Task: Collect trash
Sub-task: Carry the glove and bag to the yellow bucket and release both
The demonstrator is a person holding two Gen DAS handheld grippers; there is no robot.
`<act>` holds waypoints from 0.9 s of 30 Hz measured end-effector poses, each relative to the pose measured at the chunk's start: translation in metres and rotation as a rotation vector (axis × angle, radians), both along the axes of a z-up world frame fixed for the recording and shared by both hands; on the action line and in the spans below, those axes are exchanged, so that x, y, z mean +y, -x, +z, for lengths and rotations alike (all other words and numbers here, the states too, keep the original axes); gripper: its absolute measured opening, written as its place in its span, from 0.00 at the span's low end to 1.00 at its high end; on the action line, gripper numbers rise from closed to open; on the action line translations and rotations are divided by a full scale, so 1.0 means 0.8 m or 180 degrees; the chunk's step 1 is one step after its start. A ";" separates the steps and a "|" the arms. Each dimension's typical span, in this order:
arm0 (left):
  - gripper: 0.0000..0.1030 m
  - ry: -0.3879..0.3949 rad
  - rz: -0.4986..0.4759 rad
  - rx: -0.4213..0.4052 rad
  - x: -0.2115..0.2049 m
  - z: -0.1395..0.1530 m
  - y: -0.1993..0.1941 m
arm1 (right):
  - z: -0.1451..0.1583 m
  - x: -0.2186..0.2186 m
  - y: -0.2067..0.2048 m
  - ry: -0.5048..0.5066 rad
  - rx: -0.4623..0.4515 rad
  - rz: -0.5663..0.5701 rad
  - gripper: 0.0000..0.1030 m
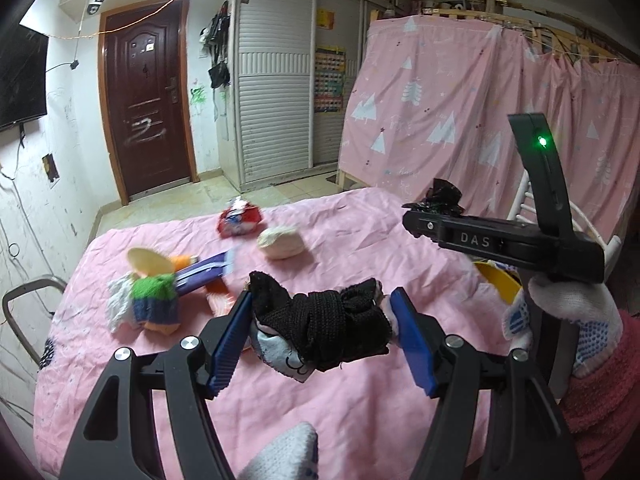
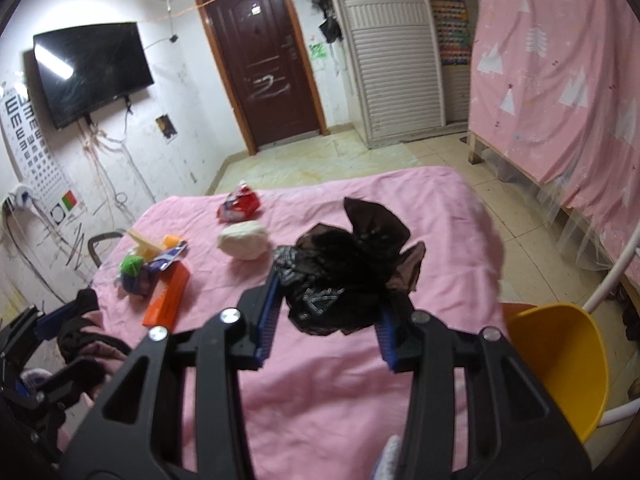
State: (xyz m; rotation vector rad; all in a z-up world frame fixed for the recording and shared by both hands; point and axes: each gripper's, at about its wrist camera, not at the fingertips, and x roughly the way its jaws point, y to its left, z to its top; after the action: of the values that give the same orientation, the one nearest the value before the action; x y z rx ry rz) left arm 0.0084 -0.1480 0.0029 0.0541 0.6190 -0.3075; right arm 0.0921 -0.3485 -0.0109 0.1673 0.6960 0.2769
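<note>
My left gripper (image 1: 322, 300) is shut on a bundle of black knit cloth (image 1: 320, 324) with a grey-white piece under it, held above the pink bed (image 1: 360, 400). My right gripper (image 2: 330, 292) is shut on a crumpled black sheer bag (image 2: 352, 272), also raised over the bed. In the left wrist view the right gripper (image 1: 416, 224) shows side-on at the right, a gloved hand (image 1: 572, 304) on its handle. On the far side of the bed lie a red wrapper (image 1: 239, 221), a white lump (image 1: 281, 242), a purple wrapper (image 1: 204, 274) and an orange box (image 2: 168, 296).
A yellow bin (image 2: 560, 360) stands by the bed's right edge, beside a white rail (image 2: 616, 272). A green and blue knit toy (image 1: 154, 300) lies among the wrappers. A chair back (image 1: 24, 300) is at the left edge. Tiled floor and a pink curtain (image 1: 460, 112) lie beyond.
</note>
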 end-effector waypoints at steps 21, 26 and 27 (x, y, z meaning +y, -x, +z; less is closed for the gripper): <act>0.58 0.0135 -0.0616 -0.0041 -0.180 0.014 -0.044 | -0.012 -0.209 0.049 -0.0226 -0.0272 -0.0940 0.39; 0.58 0.0102 -0.0798 0.0028 -0.235 0.003 -0.066 | -0.025 -0.253 0.053 -0.0269 -0.0201 -0.1122 0.39; 0.58 0.0091 -0.0831 0.0032 -0.243 0.001 -0.069 | -0.026 -0.259 0.053 -0.0284 -0.0191 -0.1144 0.39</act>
State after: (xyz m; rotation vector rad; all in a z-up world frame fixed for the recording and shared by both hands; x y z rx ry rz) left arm 0.0639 -0.3421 0.0036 0.1064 0.6179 -0.5695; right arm 0.0496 -0.5556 -0.0317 0.3629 0.5821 -0.0314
